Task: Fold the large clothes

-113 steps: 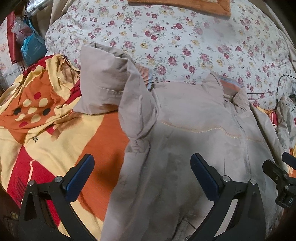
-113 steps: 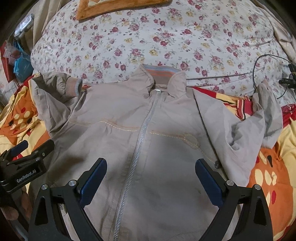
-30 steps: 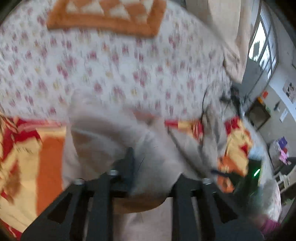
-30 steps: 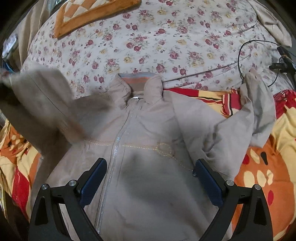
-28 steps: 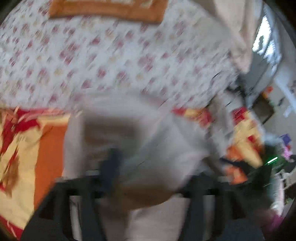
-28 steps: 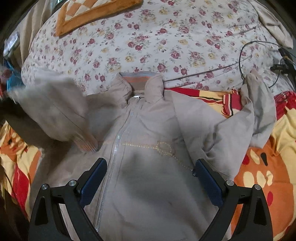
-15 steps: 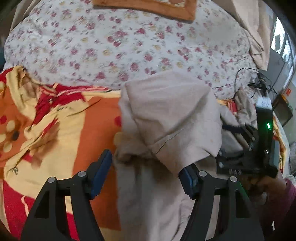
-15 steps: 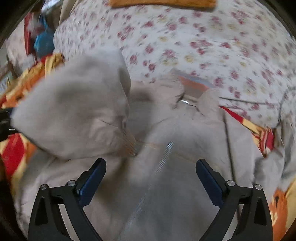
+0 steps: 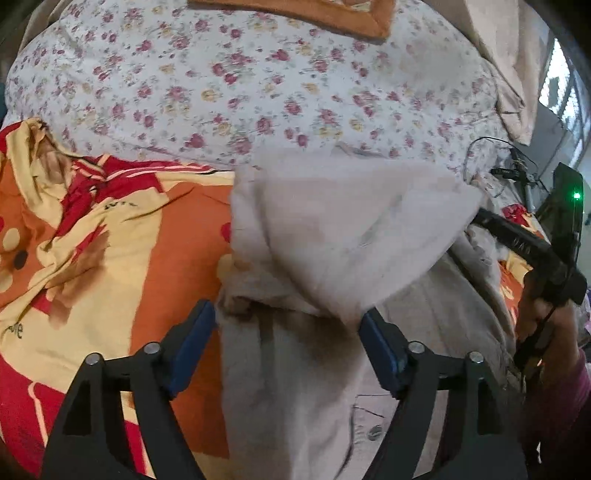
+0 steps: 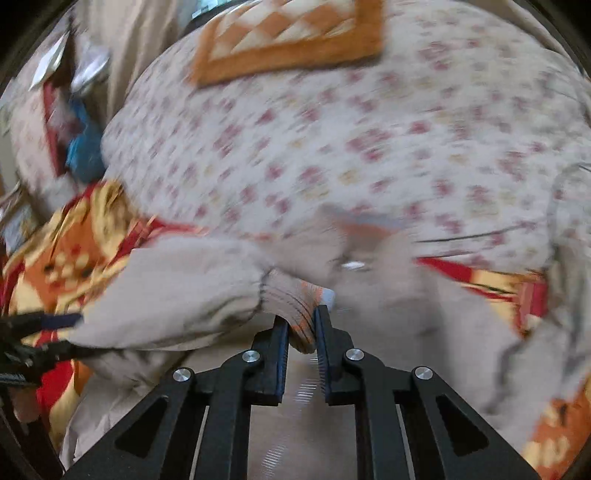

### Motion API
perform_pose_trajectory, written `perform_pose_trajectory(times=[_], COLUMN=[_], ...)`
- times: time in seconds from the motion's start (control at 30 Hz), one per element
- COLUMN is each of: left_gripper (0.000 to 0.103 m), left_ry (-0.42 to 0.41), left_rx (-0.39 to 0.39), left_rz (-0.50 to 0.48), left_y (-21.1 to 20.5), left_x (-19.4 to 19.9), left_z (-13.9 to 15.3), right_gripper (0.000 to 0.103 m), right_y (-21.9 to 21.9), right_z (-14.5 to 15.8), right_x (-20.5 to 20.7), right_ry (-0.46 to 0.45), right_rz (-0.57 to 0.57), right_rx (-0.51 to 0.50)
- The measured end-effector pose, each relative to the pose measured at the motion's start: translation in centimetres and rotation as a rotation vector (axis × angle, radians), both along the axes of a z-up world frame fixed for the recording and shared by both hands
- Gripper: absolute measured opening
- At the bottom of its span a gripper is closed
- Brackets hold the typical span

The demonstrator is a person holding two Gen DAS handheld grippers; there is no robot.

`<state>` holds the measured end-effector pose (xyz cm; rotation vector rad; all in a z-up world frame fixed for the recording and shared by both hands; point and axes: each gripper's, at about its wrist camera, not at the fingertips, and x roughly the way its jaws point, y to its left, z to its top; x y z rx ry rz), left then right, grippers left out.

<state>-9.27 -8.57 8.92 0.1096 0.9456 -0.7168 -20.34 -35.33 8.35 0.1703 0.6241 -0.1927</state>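
Note:
A beige zip-up jacket (image 9: 295,387) lies on the bed, and its left sleeve (image 9: 351,229) is folded across the chest. My left gripper (image 9: 286,332) hovers over the jacket's left side. Its jaws are opening, with sleeve fabric loose between them and no pad pressing. In the right wrist view my right gripper (image 10: 301,325) is closing, its pads pinching the ribbed cuff (image 10: 291,299) of that sleeve (image 10: 177,295). The collar and zip (image 10: 354,264) are blurred just beyond. The right gripper (image 9: 517,240) also shows at the right of the left wrist view, held by a hand (image 9: 546,321).
A floral quilt (image 9: 258,74) fills the far side of the bed. An orange, red and yellow blanket (image 9: 110,240) lies under and left of the jacket. A black cable (image 9: 491,147) runs at the far right. An orange-bordered cushion (image 10: 288,33) sits at the back.
The left gripper brought the sleeve over the jacket, then spread its jaws and let it go. The right gripper swung left and closed from wide open onto the cuff.

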Motion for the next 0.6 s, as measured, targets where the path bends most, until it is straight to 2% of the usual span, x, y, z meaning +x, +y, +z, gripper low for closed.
perform_pose_trajectory(times=[0.1, 0.2, 0.27, 0.37, 0.47, 0.6], left_gripper=[0.079, 0.079, 0.079, 0.079, 0.079, 0.079], left_ry=[-0.044, -0.034, -0.023, -0.028, -0.023, -0.099], left_rx=[0.046, 0.078, 0.101, 0.187, 0.208, 0.265], left_rz=[-0.013, 0.006, 0.029, 0.054, 0.077, 0.181], left_y=[-0.8, -1.2, -1.4, -2.2, -3.0, -3.8], left_x=[-0.8, -0.5, -0.1, 0.5, 1.0, 2.1], left_z=[0.0, -0.8, -1.5, -3.1, -4.1, -3.9], right_gripper=[0.013, 0.013, 0.013, 0.014, 0.014, 0.014], right_y=[-3.7, -7.8, -9.2, -10.2, -10.0, -9.1], right_z=[0.7, 0.1, -1.1, -3.0, -3.4, -2.7], right_x=[-2.9, -4.5, -4.7, -5.6, -6.7, -6.7], right_ry=[-0.015, 0.021, 0.091, 0.152, 0.148, 0.133], right_rz=[-0.173, -0.286, -0.308, -0.316, -0.309, -0.294], right_rx=[-0.083, -0.05, -0.059, -0.055, -0.04, -0.032])
